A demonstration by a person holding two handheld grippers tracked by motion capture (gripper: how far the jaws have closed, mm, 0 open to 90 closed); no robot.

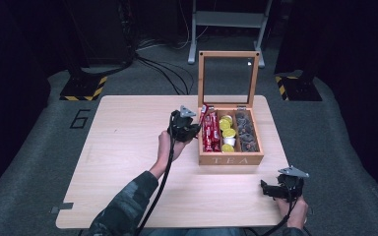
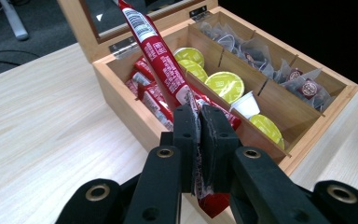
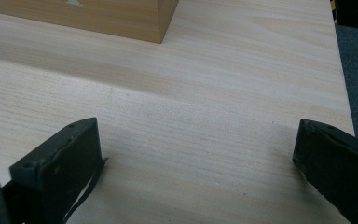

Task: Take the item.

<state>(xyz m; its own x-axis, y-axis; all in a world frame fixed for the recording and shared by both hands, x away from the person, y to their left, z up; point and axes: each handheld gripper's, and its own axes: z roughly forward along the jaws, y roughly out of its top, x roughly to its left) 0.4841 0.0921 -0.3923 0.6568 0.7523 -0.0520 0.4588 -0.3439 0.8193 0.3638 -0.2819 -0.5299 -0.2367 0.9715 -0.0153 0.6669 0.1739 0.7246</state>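
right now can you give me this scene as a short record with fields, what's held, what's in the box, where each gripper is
left gripper: shut on a red sachet, held slanting up above the box's left compartment
right gripper: open, holds nothing, over bare table at the near right
box: wooden, marked TEA, glass lid standing open
left compartment: more red sachets
middle compartment: yellow-topped capsules, one small white cup
right compartment: clear-wrapped tea bags

floor [image 1: 24, 162]: grey carpet | hazard-striped bases [image 1: 84, 89] | white frame [image 1: 229, 22] behind | room: dark
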